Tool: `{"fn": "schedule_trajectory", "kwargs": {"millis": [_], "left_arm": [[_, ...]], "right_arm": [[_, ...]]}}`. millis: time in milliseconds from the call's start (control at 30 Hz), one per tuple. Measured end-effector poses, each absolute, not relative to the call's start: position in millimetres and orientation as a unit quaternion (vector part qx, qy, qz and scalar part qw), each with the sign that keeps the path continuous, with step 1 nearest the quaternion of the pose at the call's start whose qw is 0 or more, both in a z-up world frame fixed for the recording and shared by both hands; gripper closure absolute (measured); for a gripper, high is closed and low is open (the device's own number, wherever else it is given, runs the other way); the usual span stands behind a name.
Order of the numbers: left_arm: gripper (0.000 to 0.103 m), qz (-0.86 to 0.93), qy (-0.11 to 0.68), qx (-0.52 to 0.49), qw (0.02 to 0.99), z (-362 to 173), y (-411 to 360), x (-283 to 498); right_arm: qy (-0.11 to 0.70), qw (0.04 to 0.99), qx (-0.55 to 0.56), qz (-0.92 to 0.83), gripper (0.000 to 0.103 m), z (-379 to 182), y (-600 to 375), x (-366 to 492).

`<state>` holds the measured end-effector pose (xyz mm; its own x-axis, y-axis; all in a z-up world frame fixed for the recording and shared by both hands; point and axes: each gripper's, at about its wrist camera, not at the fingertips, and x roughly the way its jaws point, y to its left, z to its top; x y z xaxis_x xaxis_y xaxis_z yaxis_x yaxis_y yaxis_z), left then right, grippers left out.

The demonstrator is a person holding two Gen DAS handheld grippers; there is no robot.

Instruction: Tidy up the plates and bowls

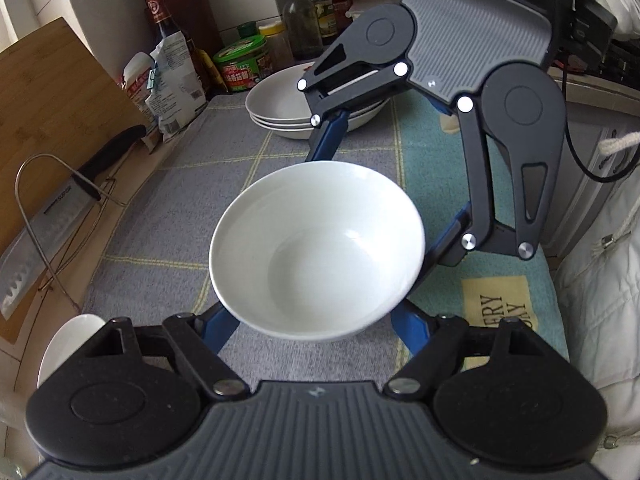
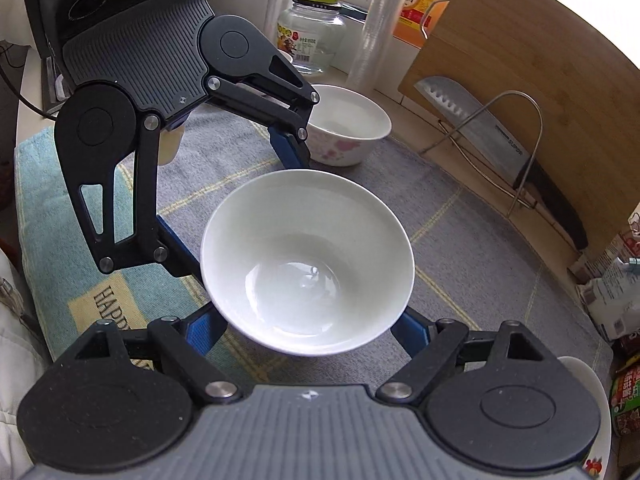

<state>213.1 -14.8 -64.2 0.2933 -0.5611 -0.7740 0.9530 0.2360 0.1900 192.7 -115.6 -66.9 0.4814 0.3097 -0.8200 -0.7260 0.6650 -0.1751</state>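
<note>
Cloth [image 1: 160,220] covers the counter, and the white bowl [image 1: 316,248] sits mid-cloth, upright and empty. We can't tell if it rests on the cloth or is already lifted a bit.

Left gripper [image 1: 314,330] comes in from one side and right gripper [image 2: 316,330] from the opposite side. Both are spread wide, with the bowl between each pair of blue fingers [image 1: 218,330]. The fingertips go under the bowl's rim and are hidden, so contact is unclear. We read neither claw as clamped.

Step, as we judge it: picking up this bowl two-handed to move it to a stack. Likely target is the flowered bowl [image 2: 344,136], just beyond the left gripper in the right wrist view. The next move needs a firm hold under the rim from both sides. Then lift level, carry over and lower it straight in.

Around:
- The cutting board [image 1: 52,100] leans at the counter's edge.
- The plates [image 1: 276,108] are stacked behind the right gripper, well apart from the flowered bowl.
- A knife [image 2: 492,136] leans in a wire rack [image 2: 532,120] by the board, near the flowered bowl. We judge it the main hazard on the way.
- A jar [image 2: 310,36] and bottles [image 1: 168,20] stand at the back, out of the path.

The glazed bowl looks slippery. It may tip if one side lets go.
</note>
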Motion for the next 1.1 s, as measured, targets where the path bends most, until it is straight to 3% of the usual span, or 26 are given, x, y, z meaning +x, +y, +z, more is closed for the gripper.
{"fn": "schedule_trajectory", "kwargs": {"millis": [433, 533, 800, 1100], "left_arm": [[0.021, -0.508, 0.321, 0.32, 0.733, -79.7, -26.7, 224.4], [0.019, -0.508, 0.321, 0.31, 0.736, -81.2, -24.7, 223.5], [0.012, -0.494, 0.344, 0.267, 0.753, -79.1, -4.7, 222.1], [0.011, -0.454, 0.366, 0.193, 0.789, -68.4, 30.7, 205.1]], "right_arm": [[0.419, 0.811, -0.244, 0.327, 0.012, -83.3, -134.1, 210.4], [0.412, 0.817, -0.237, 0.326, 0.0, -83.5, -134.6, 208.8], [0.428, 0.82, -0.223, 0.307, 0.0, -85.1, -131.9, 203.4], [0.453, 0.827, -0.192, 0.272, 0.0, -66.5, -124.7, 197.0]]}}
